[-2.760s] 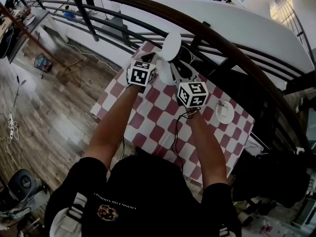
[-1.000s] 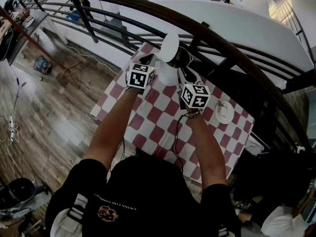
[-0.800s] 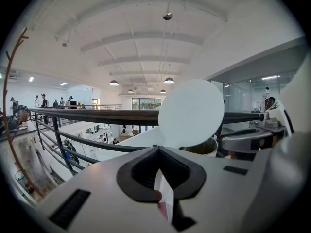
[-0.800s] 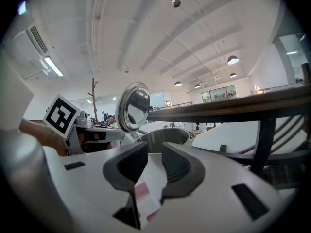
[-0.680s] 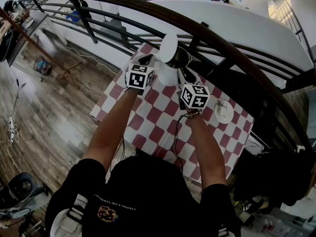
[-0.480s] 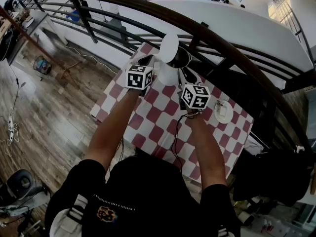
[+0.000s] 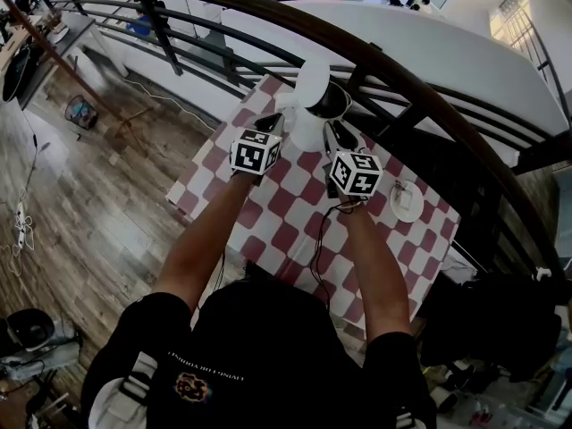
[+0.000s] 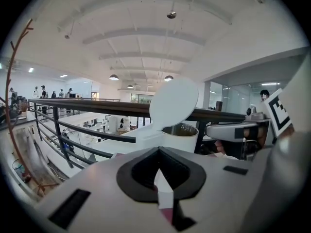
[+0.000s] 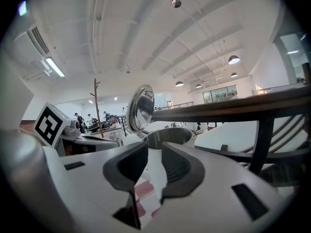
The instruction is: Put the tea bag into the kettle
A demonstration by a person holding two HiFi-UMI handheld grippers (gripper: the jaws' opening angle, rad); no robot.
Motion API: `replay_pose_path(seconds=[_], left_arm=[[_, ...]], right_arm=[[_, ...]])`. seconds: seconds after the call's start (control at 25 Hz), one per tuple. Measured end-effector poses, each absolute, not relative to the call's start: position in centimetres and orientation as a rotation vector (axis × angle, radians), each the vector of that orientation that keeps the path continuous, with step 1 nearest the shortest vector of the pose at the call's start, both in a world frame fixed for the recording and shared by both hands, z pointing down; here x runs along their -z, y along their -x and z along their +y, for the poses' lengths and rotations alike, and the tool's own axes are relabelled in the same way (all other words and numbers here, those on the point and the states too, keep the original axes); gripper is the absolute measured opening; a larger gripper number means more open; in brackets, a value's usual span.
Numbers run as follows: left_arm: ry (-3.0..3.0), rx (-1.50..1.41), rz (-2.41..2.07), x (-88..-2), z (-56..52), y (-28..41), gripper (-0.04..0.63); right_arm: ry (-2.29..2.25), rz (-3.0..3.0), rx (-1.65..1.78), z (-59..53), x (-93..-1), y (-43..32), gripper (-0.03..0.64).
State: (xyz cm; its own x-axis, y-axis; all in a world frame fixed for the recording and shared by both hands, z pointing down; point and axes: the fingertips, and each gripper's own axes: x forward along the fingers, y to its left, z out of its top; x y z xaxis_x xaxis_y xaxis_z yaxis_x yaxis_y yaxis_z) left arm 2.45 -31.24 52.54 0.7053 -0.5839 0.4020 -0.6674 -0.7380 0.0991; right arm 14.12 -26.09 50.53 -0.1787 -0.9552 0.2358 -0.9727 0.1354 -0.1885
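In the head view, the white cylindrical kettle (image 7: pixel 308 134) is standing at the far edge of the red-and-white chequered tablecloth (image 7: pixel 286 231), with its round white lid (image 7: pixel 313 83) flipped up. The left gripper (image 7: pixel 267 123) and the right gripper (image 7: pixel 338 134) are hovering on either side of it. What seems to be the tea bag (image 7: pixel 404 198), a small pale square, is lying on a round white saucer (image 7: pixel 414 213), well to the right of the kettle.

In the left gripper view, the jaws are meeting at their tips, gripping nothing, and the kettle (image 8: pixel 180 139) is just beyond.

In the right gripper view, the jaws are standing apart and empty, framing the kettle's wall (image 9: pixel 154 166).
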Motion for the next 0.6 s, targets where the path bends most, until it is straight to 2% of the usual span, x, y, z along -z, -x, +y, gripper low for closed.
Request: replay_pose_path(seconds=[0.6], left_arm=[[-2.701,-0.549,-0.965,-52.7,-28.9,-3.5,-0.002]], right_arm=[[-2.033,-2.278,-0.466,-22.8,-50.5,-16.0,0.097]])
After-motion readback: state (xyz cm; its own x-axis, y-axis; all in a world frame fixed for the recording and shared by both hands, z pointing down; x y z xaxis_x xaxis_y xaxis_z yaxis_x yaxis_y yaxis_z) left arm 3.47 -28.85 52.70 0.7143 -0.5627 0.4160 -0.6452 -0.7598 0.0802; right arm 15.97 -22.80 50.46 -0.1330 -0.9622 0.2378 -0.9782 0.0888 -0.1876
